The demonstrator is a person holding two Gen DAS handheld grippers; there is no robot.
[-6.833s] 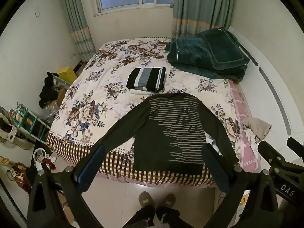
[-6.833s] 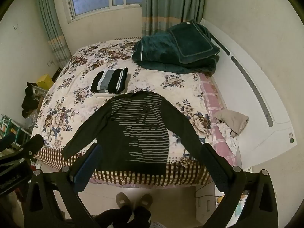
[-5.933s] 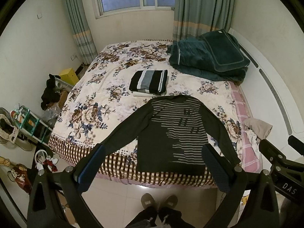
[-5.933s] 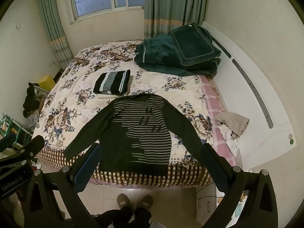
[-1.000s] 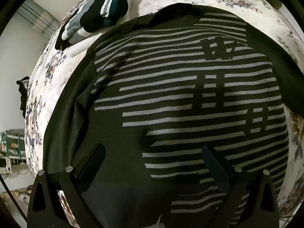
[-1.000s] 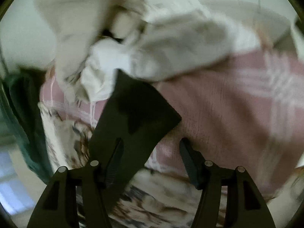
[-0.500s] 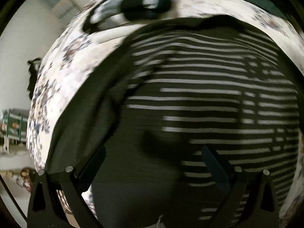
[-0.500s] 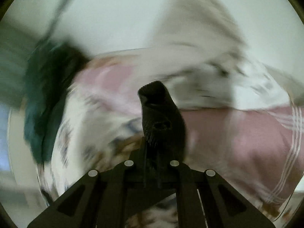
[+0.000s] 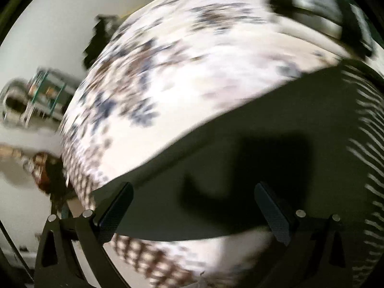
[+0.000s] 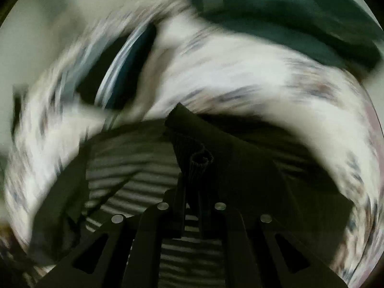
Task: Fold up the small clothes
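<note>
Bare floral bedspread (image 9: 187, 55) lies open beyond the dark sleeve (image 9: 216, 158), toward the bed's far edge. A folded striped garment (image 9: 319, 21) blocks the middle, just past the sweater's (image 10: 144, 172) collar. The teal blanket pile (image 10: 288, 19) fills the far right corner. Left of the bed, a rack (image 9: 45, 93) crowds the floor.

A floral bedspread (image 9: 192, 55) covers the bed, with a checked border (image 9: 144, 256) at its near edge. A green blanket (image 10: 300, 12) lies heaped near the far edge. Beyond the bed's left edge stands a blurred shelf rack (image 9: 45, 91) by the wall.
</note>
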